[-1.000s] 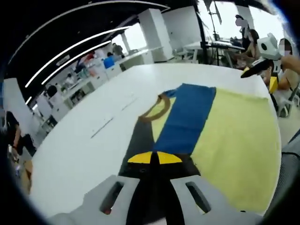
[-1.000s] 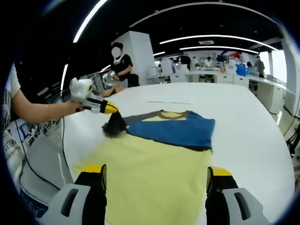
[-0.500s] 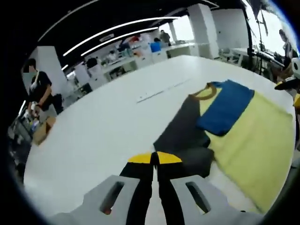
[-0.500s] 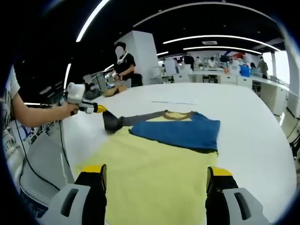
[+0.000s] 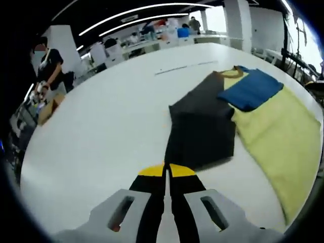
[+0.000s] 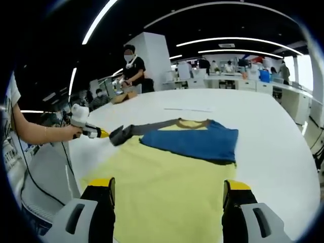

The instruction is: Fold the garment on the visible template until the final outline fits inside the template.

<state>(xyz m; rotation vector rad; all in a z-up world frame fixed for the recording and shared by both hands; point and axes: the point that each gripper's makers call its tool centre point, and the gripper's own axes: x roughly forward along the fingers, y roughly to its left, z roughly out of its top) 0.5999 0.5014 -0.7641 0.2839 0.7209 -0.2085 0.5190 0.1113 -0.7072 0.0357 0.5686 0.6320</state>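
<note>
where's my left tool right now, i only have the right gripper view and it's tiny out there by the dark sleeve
Observer: The left tool is shut on the edge of the dark grey sleeve, with its yellow-tipped jaws closed together in the left gripper view.
Operator: is the sleeve bunched or flat
Observer: It lies spread out as a broad flat panel on the white table, reaching from the tool to the brown collar.
Operator: and the blue part
Observer: The folded blue sleeve lies over the pale yellow shirt body beside the collar. The right tool is open above the yellow hem.
</note>
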